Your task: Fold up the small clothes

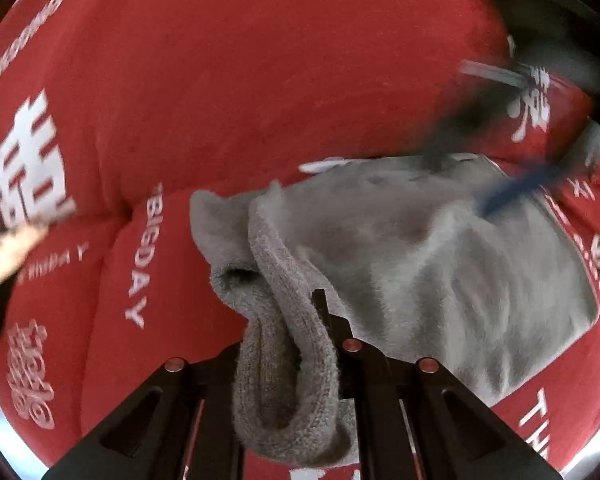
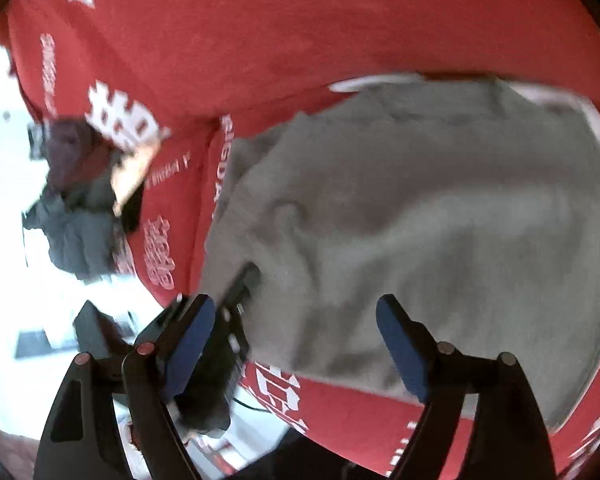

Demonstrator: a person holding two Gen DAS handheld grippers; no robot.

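Left claw [image 1: 296,364] pinches grey garment [image 1: 440,264] cuff (tips seemingly buried).

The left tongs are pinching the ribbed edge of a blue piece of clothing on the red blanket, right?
Not quite: the garment is grey, not blue. The left wrist view shows the left tongs shut on its ribbed edge, and it does lie on the red blanket with white writing. Only the pads of the right tongs are blue.
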